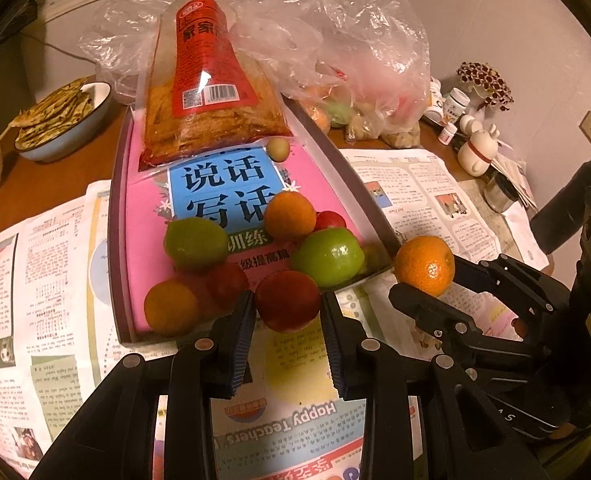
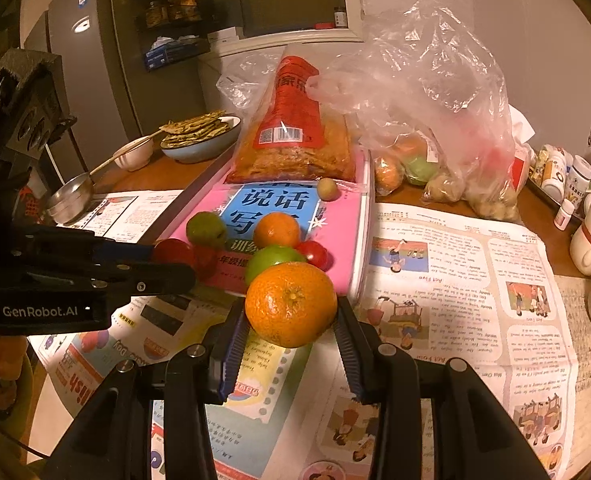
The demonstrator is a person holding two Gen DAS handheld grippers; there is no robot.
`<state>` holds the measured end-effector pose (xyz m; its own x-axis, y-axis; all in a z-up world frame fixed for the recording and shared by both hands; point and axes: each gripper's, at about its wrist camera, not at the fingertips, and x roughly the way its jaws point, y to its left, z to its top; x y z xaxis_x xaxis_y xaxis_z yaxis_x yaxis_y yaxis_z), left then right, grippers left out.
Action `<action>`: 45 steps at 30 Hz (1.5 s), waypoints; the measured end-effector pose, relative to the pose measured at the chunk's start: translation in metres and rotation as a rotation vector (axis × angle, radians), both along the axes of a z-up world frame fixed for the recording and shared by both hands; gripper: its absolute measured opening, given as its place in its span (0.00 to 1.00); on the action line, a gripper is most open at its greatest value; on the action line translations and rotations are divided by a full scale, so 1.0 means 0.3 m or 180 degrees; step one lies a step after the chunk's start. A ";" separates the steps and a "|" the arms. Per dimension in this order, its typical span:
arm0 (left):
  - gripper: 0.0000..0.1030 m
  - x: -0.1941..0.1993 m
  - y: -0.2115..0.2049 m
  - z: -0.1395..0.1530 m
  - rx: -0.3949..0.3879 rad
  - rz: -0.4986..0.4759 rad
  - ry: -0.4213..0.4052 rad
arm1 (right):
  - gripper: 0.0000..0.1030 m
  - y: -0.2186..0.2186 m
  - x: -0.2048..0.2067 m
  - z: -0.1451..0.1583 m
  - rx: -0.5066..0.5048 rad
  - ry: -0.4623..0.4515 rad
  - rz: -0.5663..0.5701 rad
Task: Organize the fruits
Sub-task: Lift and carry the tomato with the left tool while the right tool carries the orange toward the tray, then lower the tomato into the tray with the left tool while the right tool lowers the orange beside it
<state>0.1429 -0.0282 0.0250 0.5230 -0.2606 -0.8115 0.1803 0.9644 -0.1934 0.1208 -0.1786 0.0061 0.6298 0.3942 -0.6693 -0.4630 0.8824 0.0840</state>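
Left wrist view: the left gripper (image 1: 287, 316) is clamped on a red fruit (image 1: 287, 306), held above the near edge of a shallow tray (image 1: 116, 216) lined with a pink book (image 1: 147, 216). The right gripper (image 1: 425, 280) pinches an orange mandarin (image 1: 425, 265) just beside the tray's near right corner. Loose in the tray: two oranges (image 1: 289, 216), two green fruits (image 1: 327, 257), at least two more red fruits (image 1: 225, 282), and one small yellowish fruit (image 1: 278, 149) farther back. A sealed snack packet (image 1: 211, 92) lies across the tray's far end. Behind it, a clear plastic bag (image 1: 367, 60) holds further fruit, count not discernible. A blue bowl (image 1: 67, 136) at left contains stacked flatbreads. Newspaper (image 1: 415, 184) covers the table.
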 end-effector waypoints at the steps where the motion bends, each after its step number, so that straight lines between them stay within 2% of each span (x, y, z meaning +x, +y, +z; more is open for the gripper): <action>1: 0.33 0.005 -0.001 0.000 0.0000 0.0000 0.0003 | 0.41 -0.002 0.004 0.002 0.0000 0.0002 -0.0004; 25: 0.33 0.096 -0.009 -0.026 0.0001 -0.0011 0.0103 | 0.41 -0.021 0.082 0.008 -0.0007 0.0059 -0.0067; 45: 0.33 0.144 -0.015 -0.073 -0.0017 -0.0027 0.0211 | 0.41 -0.009 0.137 -0.035 -0.0060 0.0177 -0.0078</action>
<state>0.1861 -0.0326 0.0033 0.4661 -0.2691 -0.8428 0.1750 0.9618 -0.2103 0.1618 -0.1812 -0.0043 0.6007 0.3662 -0.7106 -0.4363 0.8950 0.0924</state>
